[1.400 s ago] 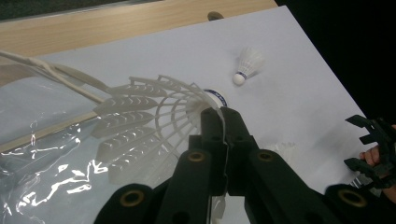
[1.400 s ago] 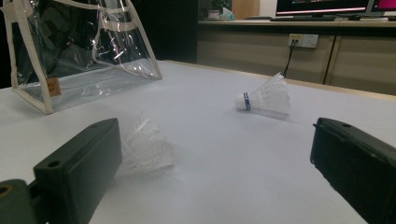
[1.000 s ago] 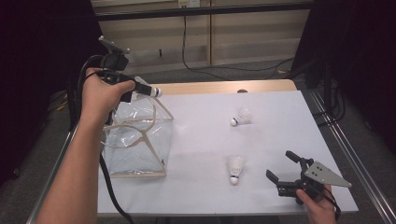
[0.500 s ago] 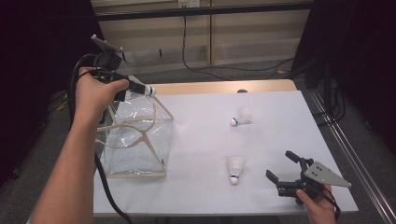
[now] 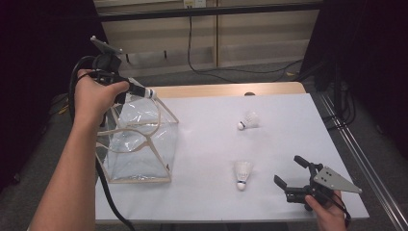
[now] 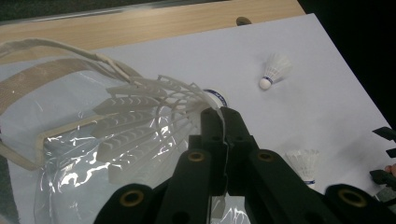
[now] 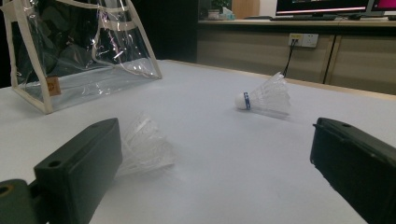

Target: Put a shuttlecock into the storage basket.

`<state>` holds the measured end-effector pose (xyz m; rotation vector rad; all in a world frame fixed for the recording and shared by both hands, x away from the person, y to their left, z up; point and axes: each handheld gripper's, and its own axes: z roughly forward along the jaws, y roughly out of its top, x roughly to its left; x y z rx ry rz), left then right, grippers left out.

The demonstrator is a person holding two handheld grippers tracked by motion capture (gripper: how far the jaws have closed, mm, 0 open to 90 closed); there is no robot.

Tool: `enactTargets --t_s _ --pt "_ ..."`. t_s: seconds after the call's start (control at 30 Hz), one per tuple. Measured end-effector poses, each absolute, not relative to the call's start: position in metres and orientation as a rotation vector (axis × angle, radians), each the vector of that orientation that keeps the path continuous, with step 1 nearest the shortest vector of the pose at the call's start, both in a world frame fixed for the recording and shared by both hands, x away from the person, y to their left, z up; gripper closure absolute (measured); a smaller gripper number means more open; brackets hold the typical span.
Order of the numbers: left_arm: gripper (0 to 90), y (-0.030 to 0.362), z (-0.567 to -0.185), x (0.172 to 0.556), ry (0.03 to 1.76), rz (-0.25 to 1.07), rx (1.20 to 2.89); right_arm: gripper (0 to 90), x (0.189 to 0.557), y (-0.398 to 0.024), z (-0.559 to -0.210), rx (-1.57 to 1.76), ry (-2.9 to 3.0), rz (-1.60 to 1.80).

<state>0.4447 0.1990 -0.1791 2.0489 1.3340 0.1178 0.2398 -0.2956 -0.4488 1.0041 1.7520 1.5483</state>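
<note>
Left gripper view shows what the high view can't: left tongs (image 6: 223, 114) clamped tight on the feather skirt of a shuttlecock (image 6: 154, 112), held above the mouth of the clear bag (image 6: 60, 154). High view gives the layout: bag (image 5: 139, 144) at bench (image 5: 202, 207) left side, left tongs (image 5: 144, 91) over its top, 2 more shuttlecocks (image 5: 243, 174) (image 5: 248, 120) lying mid-bench. Right tongs (image 5: 292, 172) wide open, holding nothing, low at bench's near right edge. Right gripper view: both loose shuttlecocks ahead, near one (image 7: 144, 147) just beside one jaw.
</note>
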Motion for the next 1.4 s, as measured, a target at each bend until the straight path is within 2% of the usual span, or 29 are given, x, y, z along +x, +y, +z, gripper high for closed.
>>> enactTargets --t_s 1.4 --pt "89.8 0.222 -0.204 0.459 1.452 0.173 2.024 1.9 0.240 -0.296 -0.449 1.002 1.751 1.549"
